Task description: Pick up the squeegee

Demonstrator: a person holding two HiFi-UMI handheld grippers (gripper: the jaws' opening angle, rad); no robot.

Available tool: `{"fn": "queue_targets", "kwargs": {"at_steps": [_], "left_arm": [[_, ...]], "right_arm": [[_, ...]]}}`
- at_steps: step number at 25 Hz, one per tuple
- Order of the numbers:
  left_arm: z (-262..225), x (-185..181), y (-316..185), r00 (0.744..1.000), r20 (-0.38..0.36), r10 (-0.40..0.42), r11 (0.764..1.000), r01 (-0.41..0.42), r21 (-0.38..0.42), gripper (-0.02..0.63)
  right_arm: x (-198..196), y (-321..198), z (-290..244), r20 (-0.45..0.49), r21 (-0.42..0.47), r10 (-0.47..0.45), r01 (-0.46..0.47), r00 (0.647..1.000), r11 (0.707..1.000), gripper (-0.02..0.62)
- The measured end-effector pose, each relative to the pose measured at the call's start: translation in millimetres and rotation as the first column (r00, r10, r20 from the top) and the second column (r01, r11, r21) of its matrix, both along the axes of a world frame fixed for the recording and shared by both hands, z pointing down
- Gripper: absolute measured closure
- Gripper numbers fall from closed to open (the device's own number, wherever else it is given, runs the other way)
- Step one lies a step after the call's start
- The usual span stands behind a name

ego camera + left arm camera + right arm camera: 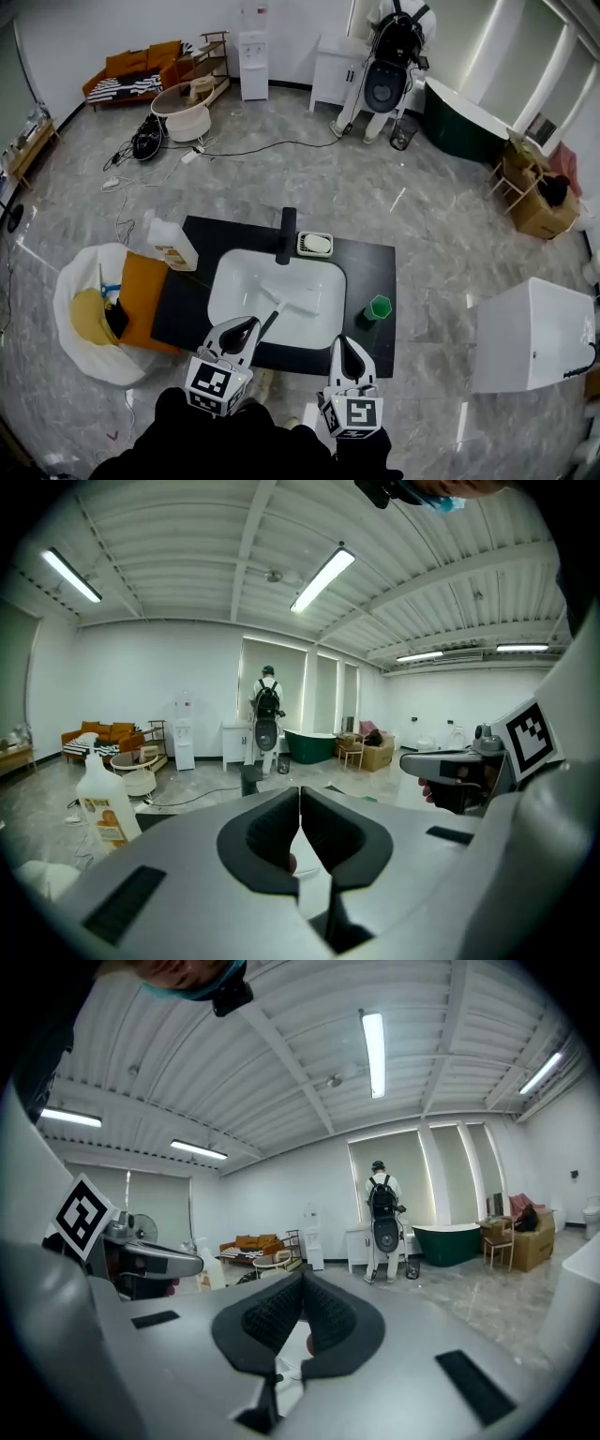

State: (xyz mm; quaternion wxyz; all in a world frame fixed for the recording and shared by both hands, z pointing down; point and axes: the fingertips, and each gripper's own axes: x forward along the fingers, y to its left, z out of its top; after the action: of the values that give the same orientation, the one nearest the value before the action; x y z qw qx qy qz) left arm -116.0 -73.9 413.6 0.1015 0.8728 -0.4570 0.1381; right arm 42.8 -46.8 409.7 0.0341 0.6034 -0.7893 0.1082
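Squeegee, black handle and white blade [270, 322]: lies in white rectangular sink basin [234, 281], which is set in black countertop [375, 262].

Left gripper [246, 324]: above near rim of sink, close to handle end. Jaws pressed together, nothing between.

Right gripper [348, 342]: above near counter edge. Jaws also together, empty.

Green plastic cup [378, 307]: upright, right of sink.
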Motion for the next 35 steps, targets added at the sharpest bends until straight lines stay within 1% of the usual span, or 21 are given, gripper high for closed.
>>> {"fn": "queue_targets", "kwargs": {"at_steps": [2, 6, 10, 13, 16, 18, 21, 26, 29, 31, 35], "left_arm": [[13.4, 3.2, -23.1, 1.0, 0.004, 0.025, 0.999, -0.025, -0.03, 0.58], [42.6, 6.2, -61.5, 0.998, 0.012, 0.064, 0.994, -0.063, -0.094, 0.58], [74.9, 8.0, -91.5, 0.995, 0.02, 0.099, 0.983, -0.095, -0.158, 0.58], [100.1, 10.1, -108.4, 0.992, 0.027, 0.126, 0.971, -0.118, -0.206, 0.58], [125.0, 10.3, -122.4, 0.989, 0.032, 0.142, 0.958, -0.129, -0.256, 0.58], [140.1, 11.6, -131.9, 0.987, 0.032, 0.159, 0.948, -0.144, -0.282, 0.58], [165.5, 14.6, -144.9, 0.982, 0.033, 0.185, 0.934, -0.165, -0.317, 0.58], [205.3, 22.3, -158.6, 0.974, 0.039, 0.222, 0.906, -0.191, -0.378, 0.58], [224.8, 24.4, -162.3, 0.971, 0.053, 0.231, 0.889, -0.189, -0.417, 0.58], [238.9, 24.5, -165.3, 0.971, 0.06, 0.232, 0.871, -0.18, -0.456, 0.579], [266.1, 27.3, -168.1, 0.968, 0.063, 0.241, 0.828, -0.172, -0.534, 0.578]], "right_arm": [[0.0, -22.1, 11.3, 0.008, -0.027, 0.02, -0.019, 1.0, 0.999, 0.58], [1.3, -59.5, 40.6, -0.012, -0.078, 0.05, -0.051, 0.999, 0.996, 0.58], [3.1, -90.4, 66.3, 0.012, -0.143, 0.105, -0.102, 0.994, 0.984, 0.58], [3.7, -102.9, 93.9, -0.006, -0.174, 0.11, -0.109, 0.994, 0.979, 0.58], [2.8, -113.6, 113.1, -0.008, -0.24, 0.144, -0.142, 0.99, 0.96, 0.58], [0.3, -122.7, 124.1, 0.008, -0.236, 0.154, -0.148, 0.988, 0.961, 0.58], [0.2, -131.0, 146.2, -0.003, -0.263, 0.161, -0.156, 0.987, 0.952, 0.58], [3.9, -142.4, 175.1, -0.015, -0.307, 0.193, -0.188, 0.981, 0.933, 0.58], [6.6, -144.2, 185.9, -0.018, -0.331, 0.209, -0.203, 0.978, 0.922, 0.58], [8.9, -146.0, 189.9, -0.02, -0.341, 0.219, -0.213, 0.975, 0.916, 0.58], [14.2, -150.6, 192.8, -0.026, -0.346, 0.237, -0.231, 0.971, 0.909, 0.58]]}}
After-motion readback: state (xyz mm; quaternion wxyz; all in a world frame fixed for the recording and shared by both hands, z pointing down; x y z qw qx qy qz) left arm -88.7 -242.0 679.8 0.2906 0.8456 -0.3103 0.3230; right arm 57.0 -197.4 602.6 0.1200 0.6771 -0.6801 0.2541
